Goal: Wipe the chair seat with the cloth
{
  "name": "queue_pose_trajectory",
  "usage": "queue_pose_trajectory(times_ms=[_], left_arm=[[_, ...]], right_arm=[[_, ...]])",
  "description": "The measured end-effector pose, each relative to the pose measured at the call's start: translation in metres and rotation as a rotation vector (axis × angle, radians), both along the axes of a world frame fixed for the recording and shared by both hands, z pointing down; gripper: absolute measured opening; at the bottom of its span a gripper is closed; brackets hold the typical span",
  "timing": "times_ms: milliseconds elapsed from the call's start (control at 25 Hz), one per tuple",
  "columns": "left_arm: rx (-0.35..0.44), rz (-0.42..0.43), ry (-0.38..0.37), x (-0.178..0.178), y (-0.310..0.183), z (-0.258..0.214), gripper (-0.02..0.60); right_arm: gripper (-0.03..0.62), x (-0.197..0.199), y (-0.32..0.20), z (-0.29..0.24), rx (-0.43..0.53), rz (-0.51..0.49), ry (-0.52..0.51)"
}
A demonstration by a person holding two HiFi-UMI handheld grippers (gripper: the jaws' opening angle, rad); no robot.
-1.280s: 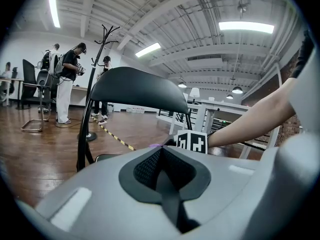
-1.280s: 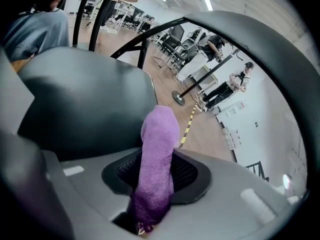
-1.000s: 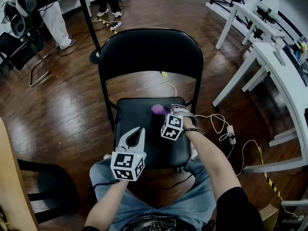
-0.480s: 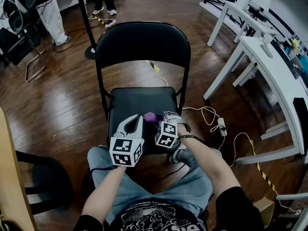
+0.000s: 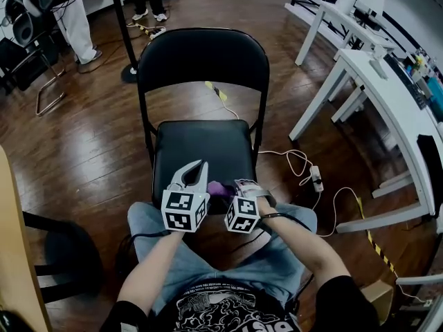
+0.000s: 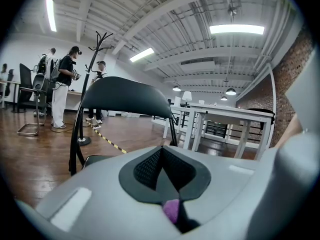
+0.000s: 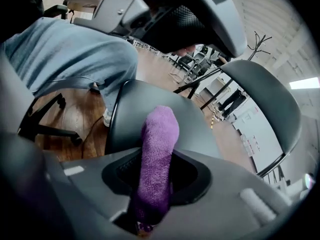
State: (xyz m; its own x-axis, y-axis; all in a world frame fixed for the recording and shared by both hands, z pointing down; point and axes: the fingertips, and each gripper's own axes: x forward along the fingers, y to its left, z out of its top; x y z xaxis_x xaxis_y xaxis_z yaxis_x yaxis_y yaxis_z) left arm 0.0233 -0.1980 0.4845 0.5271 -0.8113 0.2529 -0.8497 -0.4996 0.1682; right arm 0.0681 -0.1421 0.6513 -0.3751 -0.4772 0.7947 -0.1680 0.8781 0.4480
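The black folding chair's seat lies in front of me in the head view, with its backrest beyond. My right gripper is shut on a purple cloth at the seat's front edge. In the right gripper view the cloth sticks out from between the jaws, over the seat. My left gripper hovers over the front left of the seat, beside the cloth. Its jaws meet in the left gripper view, and a bit of purple cloth shows low behind them.
My knees in jeans sit just under the seat's front edge. White tables stand to the right. A cable with a power strip lies on the wood floor there. A coat stand pole and people are at the back left.
The right gripper has dragged the purple cloth from the middle of the seat back to its front edge. The left gripper stayed shut near the front left.
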Motion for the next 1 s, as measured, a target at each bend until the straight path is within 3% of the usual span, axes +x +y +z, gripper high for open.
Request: queue_pose_trajectory(times_ms=[280,600,760,1000], left_arm=[[0.008,0.003,0.003,0.003,0.002,-0.004,0.003],[0.005,0.014,-0.003,0.011,0.000,-0.001,0.003],[0.009,0.017,0.013,0.013,-0.004,-0.003,0.003],[0.031,0.024,0.026,0.012,-0.015,-0.008,0.003]], right_arm=[[0.120,0.000,0.026,0.004,-0.014,-0.032,-0.005],[0.120,0.004,0.017,-0.003,-0.002,-0.024,-0.026],[0.120,0.018,-0.025,-0.025,0.058,0.018,-0.037],[0.120,0.045,-0.130,-0.055,0.152,0.118,-0.019]])
